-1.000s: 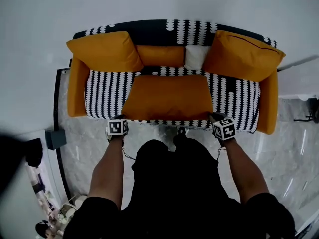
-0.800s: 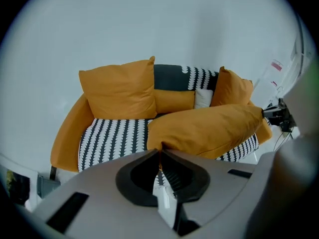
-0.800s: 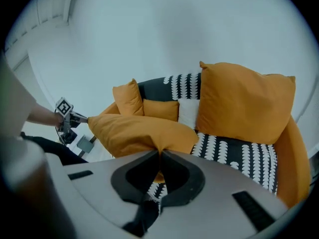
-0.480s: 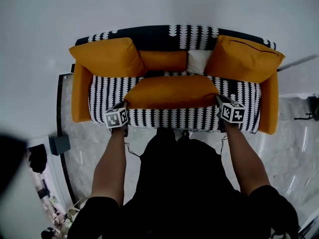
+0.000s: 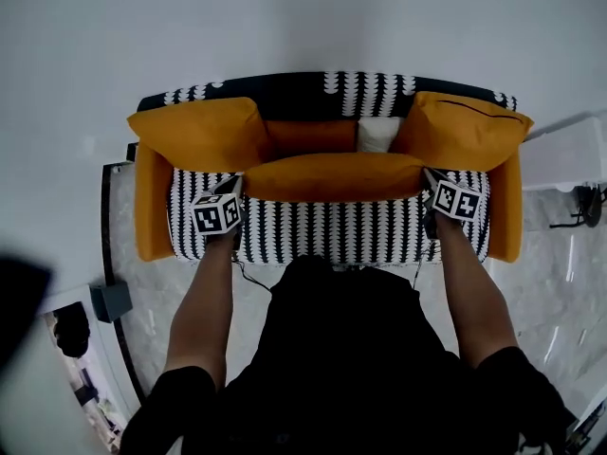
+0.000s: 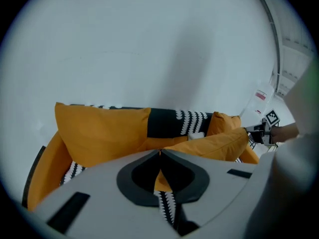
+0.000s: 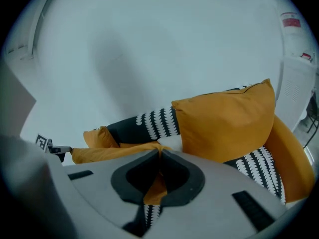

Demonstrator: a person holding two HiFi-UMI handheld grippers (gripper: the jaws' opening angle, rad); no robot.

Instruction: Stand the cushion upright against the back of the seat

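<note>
The long orange cushion (image 5: 332, 176) is held off the black-and-white seat (image 5: 332, 230), tipped up on edge in front of the sofa back (image 5: 285, 88). My left gripper (image 5: 237, 184) pinches its left corner, jaws closing tighter on the fabric (image 6: 160, 178). The right gripper (image 5: 427, 174) is shut on the right corner (image 7: 155, 189). In the left gripper view the cushion (image 6: 214, 143) stretches away to the right. It runs off to the left (image 7: 114, 152) in the right gripper view.
Big orange cushions lean in the left (image 5: 194, 133) and right (image 5: 465, 129) corners. Between them sit a small orange cushion (image 5: 308, 136) and a white one (image 5: 377, 133). Orange armrests (image 5: 150, 202) bound the seat. A white wall stands behind, marble floor below.
Both grippers moved up and toward the sofa back with the cushion. It went from lying flat on the seat to tipped up on edge.
</note>
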